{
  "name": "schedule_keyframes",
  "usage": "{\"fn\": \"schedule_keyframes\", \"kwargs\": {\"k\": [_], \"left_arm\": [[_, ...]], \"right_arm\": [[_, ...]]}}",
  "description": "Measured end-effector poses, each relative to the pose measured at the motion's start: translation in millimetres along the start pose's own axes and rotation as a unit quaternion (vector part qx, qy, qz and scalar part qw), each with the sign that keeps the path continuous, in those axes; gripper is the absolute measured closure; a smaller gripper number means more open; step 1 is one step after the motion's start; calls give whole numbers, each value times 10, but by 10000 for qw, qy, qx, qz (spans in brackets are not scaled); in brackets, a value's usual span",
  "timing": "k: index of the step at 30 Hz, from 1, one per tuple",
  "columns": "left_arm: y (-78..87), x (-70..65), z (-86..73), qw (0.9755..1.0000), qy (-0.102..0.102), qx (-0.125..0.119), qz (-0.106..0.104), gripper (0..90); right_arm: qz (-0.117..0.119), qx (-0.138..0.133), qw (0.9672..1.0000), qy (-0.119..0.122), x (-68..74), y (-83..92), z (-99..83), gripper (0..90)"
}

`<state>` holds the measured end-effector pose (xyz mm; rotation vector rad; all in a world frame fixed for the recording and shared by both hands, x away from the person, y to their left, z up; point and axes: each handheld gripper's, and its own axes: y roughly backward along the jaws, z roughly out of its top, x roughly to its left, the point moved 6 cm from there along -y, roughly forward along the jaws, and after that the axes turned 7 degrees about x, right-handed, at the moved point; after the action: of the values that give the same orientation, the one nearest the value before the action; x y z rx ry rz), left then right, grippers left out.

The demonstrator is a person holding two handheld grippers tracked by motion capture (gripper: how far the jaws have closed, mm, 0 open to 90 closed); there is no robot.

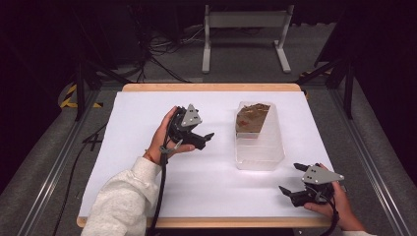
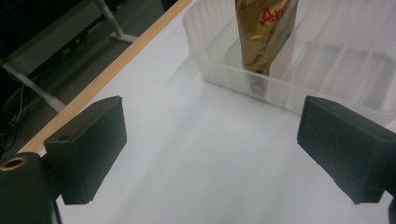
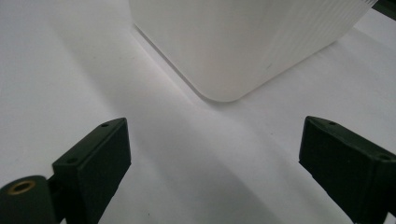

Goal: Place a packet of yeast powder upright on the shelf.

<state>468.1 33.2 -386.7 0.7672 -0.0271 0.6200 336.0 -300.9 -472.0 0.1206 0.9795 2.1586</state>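
Note:
A clear plastic bin (image 1: pixel 259 156) lies lengthwise right of the table's middle. A gold-brown pouch (image 1: pixel 252 119) with red print leans in its far end. My left gripper (image 1: pixel 206 140) hovers just left of the bin, jaws pointing toward it, open with nothing between them. In the left gripper view the pouch (image 2: pixel 264 32) stands inside the bin's wall (image 2: pixel 224 70), beyond the open left gripper (image 2: pixel 210 149). My right gripper (image 1: pixel 289 177) rests near the front right corner, open and empty. In the right gripper view the bin's corner (image 3: pixel 233 46) is ahead of the right gripper (image 3: pixel 215 163).
The white table top (image 1: pixel 147 147) has a wooden edge (image 1: pixel 211 87) at the far side. Beyond it stand a white frame stand (image 1: pixel 246 29) and loose cables (image 1: pixel 162 49) on the floor. Metal rails (image 1: pixel 54 167) run along both sides.

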Motion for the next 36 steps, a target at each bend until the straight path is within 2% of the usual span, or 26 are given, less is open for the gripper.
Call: {"fn": "schedule_keyframes", "kwargs": {"k": [3,6,8,9,14,21,24,27,32,34,36], "left_arm": [[46,12,-64,10000,-16,41,85,85],[122,37,-127,9995,-72,45,313,76],[148,44,-148,9992,-81,36,383,77],[164,41,-166,9994,-43,34,341,81],[268,42,-295,9990,-103,127,406,76],[374,29,-513,9988,-46,300,371,67],[443,29,-607,9986,-139,318,397,50],[510,34,-685,9989,-17,273,385,48],[579,47,-791,9985,-10,289,473,48],[597,74,-896,9979,21,382,531,48],[601,80,-921,9978,20,416,525,47]], "right_arm": [[-14,1,10000,23,-1,-1,5,97],[-113,2,9999,46,-24,-4,0,96],[-132,8,9999,45,-32,-4,-5,97],[-152,19,9999,54,-41,-4,-11,97],[-178,-1,9998,74,-43,8,-2,97],[-63,-105,9999,-55,-42,31,26,97],[-95,-83,9999,-38,-46,23,23,97],[-158,-2,9999,23,-46,6,10,97],[-163,21,9998,56,-41,-2,8,97],[-149,13,9999,47,-40,-5,9,97],[-153,24,9999,49,-40,-10,9,97]]}}
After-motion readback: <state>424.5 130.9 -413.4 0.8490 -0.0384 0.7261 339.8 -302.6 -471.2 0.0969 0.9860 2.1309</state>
